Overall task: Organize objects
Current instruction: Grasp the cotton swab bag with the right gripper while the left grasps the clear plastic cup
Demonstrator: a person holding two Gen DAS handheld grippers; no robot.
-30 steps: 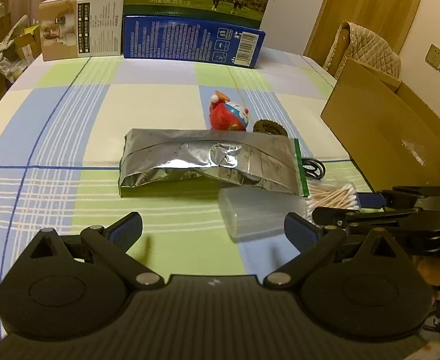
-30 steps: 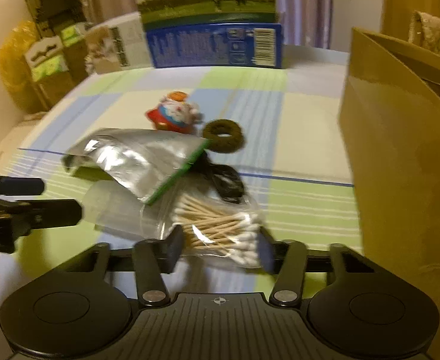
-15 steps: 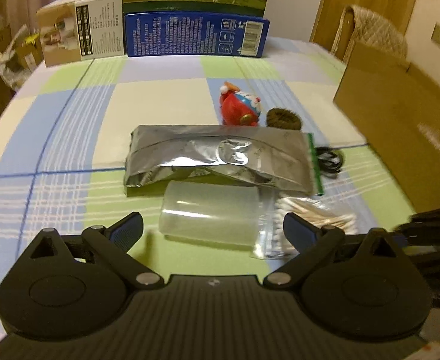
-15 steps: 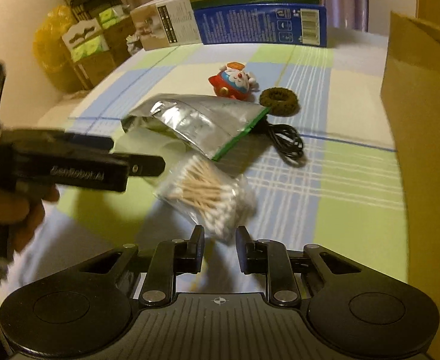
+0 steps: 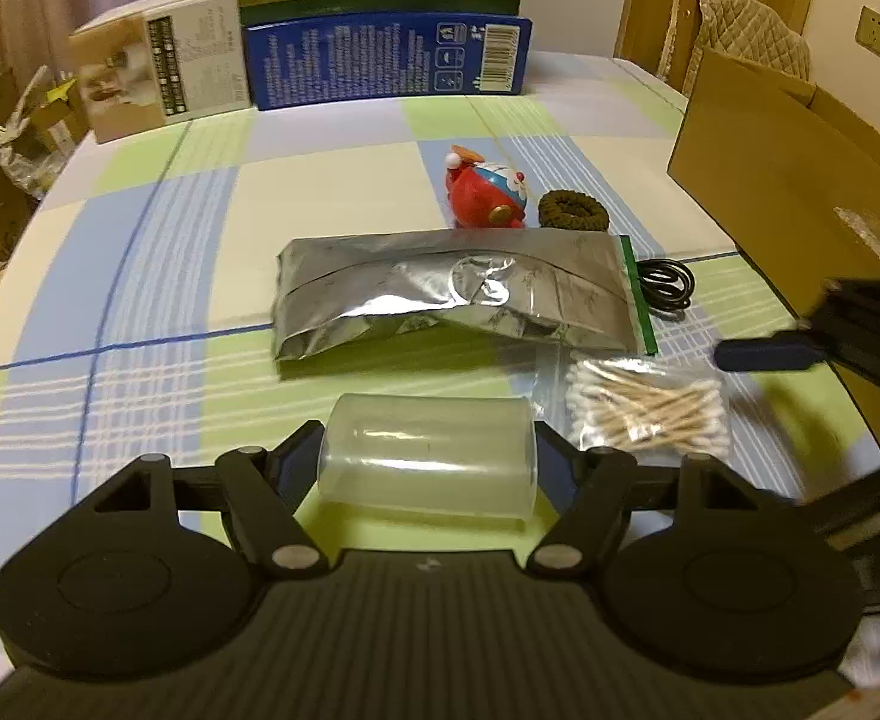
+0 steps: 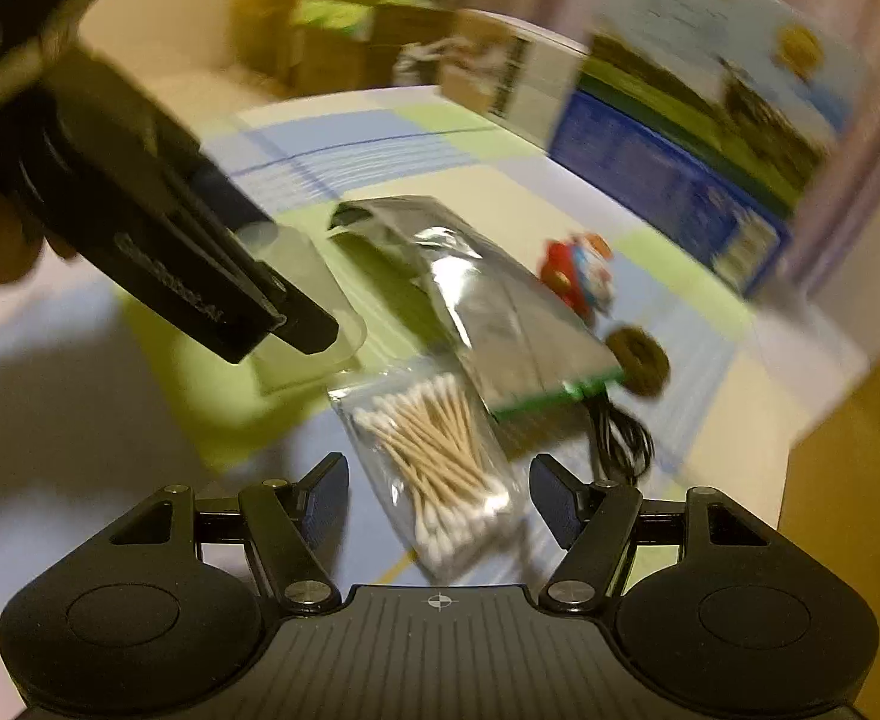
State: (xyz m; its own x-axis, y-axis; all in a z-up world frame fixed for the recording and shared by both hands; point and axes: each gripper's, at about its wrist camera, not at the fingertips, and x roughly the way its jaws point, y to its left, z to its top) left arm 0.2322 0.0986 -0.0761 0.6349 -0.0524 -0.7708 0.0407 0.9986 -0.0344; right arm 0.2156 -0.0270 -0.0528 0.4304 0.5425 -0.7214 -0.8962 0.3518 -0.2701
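Note:
A clear plastic cup [image 5: 428, 459] lies on its side on the checked cloth, and my left gripper [image 5: 428, 468] is shut on it, one finger at each end. It also shows in the right wrist view [image 6: 305, 312], partly behind the left gripper. A bag of cotton swabs [image 5: 650, 411] lies just right of the cup. In the right wrist view the swab bag [image 6: 440, 456] lies between the fingers of my right gripper [image 6: 438, 495], which is open. A silver foil pouch [image 5: 458, 294] lies behind both.
A red toy [image 5: 488, 195], a brown hair tie [image 5: 572, 211] and a black cable [image 5: 665, 285] lie behind the pouch. A cardboard box [image 5: 800, 180] stands at the right. A blue milk carton [image 5: 386, 63] and a white box [image 5: 164, 81] stand at the back.
My left gripper has shut on the clear cup. My right gripper has opened, swung left and now straddles the swab bag.

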